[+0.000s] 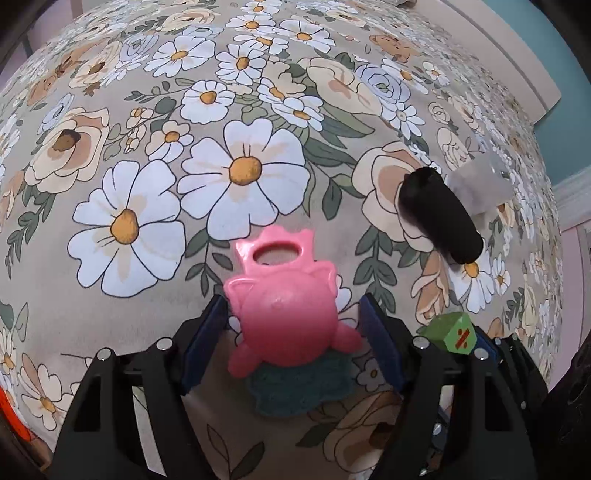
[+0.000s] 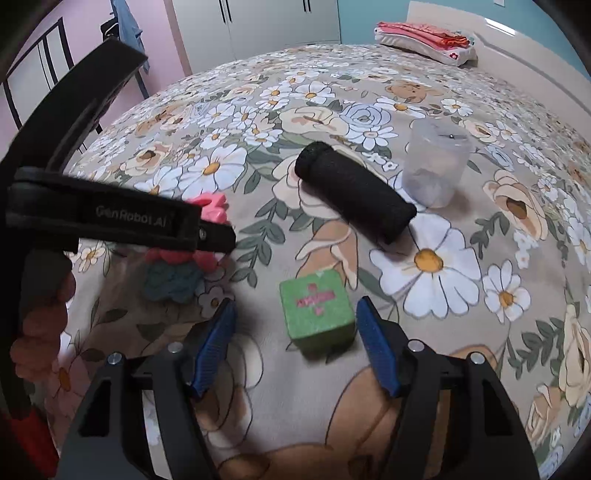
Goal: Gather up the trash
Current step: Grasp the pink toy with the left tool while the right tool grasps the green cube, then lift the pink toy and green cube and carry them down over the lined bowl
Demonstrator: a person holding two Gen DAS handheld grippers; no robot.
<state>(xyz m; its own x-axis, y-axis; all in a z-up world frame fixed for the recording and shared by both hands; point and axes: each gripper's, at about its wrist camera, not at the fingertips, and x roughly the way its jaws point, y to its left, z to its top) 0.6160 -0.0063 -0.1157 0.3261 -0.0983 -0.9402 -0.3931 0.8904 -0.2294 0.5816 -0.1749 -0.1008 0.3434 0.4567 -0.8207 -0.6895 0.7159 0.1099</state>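
Observation:
A pink plastic pig-shaped toy (image 1: 288, 317) lies on a teal knitted piece (image 1: 303, 387) on the floral bedcover. My left gripper (image 1: 291, 301) stands open around the toy, pointing steeply down; its left pad is close to the toy and there is a gap at the right pad. In the right wrist view one of the left gripper's fingers (image 2: 207, 232) crosses in front of the pink toy (image 2: 210, 210). A green cube (image 2: 316, 314) with a red sign sits between the pads of my open right gripper (image 2: 295, 301), nearer the right pad.
A black foam roll (image 2: 354, 195) lies beyond the cube, with a translucent plastic cup (image 2: 436, 162) behind it. Folded pink cloth (image 2: 424, 40) sits at the far end of the bed. A dark metal chair (image 2: 37, 74) and white cupboards (image 2: 258, 22) stand off the bed.

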